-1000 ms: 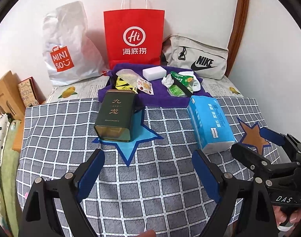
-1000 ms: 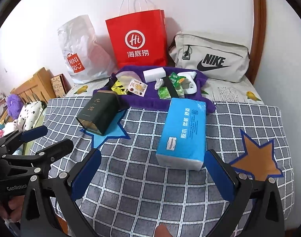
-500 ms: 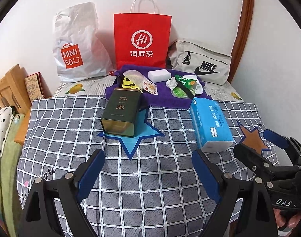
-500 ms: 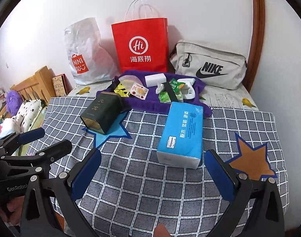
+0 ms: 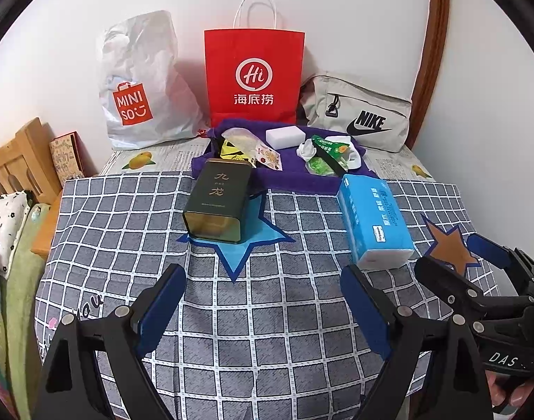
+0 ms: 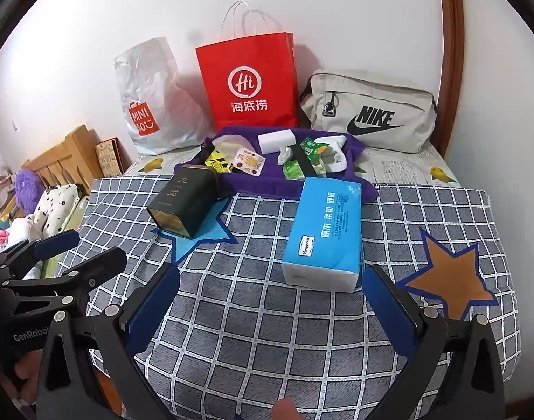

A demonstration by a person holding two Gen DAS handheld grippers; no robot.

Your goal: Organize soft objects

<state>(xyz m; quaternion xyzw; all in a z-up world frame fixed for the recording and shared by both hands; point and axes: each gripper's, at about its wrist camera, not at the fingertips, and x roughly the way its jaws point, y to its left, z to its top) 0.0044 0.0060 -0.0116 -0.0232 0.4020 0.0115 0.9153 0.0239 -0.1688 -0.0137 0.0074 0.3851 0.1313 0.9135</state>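
A blue tissue pack [image 5: 373, 222] [image 6: 324, 232] lies on the grey checked cloth [image 5: 267, 315], between a blue star [image 5: 245, 245] and an orange star [image 6: 449, 280]. A dark green tin [image 5: 217, 201] [image 6: 182, 201] lies on the blue star. Behind them a purple towel [image 5: 288, 178] carries a white sponge [image 5: 285, 137], snack packets and green wrappers. My left gripper [image 5: 263, 311] is open and empty above the cloth's near part. My right gripper [image 6: 272, 311] is open and empty, just short of the tissue pack.
A white Miniso bag [image 5: 140, 84], a red paper bag [image 5: 254, 77] and a grey Nike pouch [image 5: 361, 115] stand along the wall. A wooden bed frame [image 5: 18, 164] and soft toys are at the left. A brown door frame [image 5: 431, 52] is at the right.
Both grippers have drawn back and risen a little, so the table objects look smaller and farther. Both jaws stay open. Nothing on the table has moved.
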